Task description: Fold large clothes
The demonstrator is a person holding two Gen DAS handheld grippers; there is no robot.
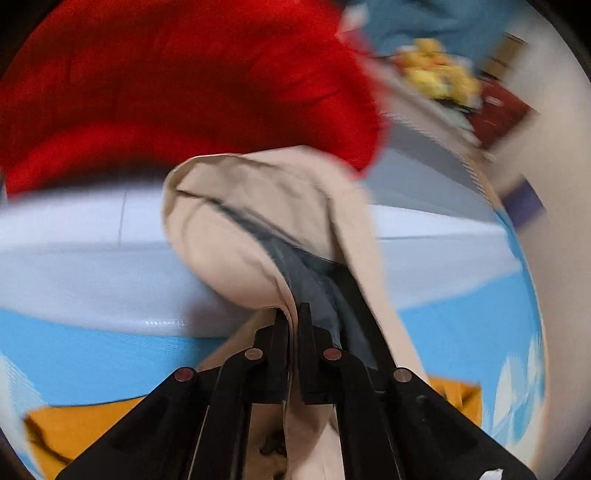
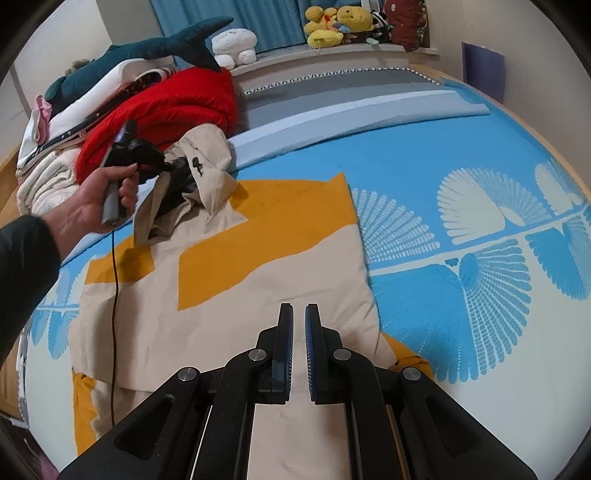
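Note:
A beige and mustard-yellow jacket (image 2: 229,288) lies spread on the blue patterned bed cover (image 2: 461,192). My left gripper (image 1: 293,314) is shut on a beige fold of the jacket (image 1: 243,229) with dark lining, lifted above the bed. In the right wrist view the left gripper (image 2: 170,166) holds that raised hood or collar part at the jacket's far left end. My right gripper (image 2: 299,314) hovers over the jacket's near beige part, jaws nearly together with a narrow gap and nothing between them.
A red blanket (image 2: 166,107) and white bedding (image 2: 48,181) are piled at the far left, with a shark plush (image 2: 147,48) on top. Plush toys (image 2: 336,26) sit on the ledge behind. A grey-striped sheet (image 2: 351,92) crosses the far bed.

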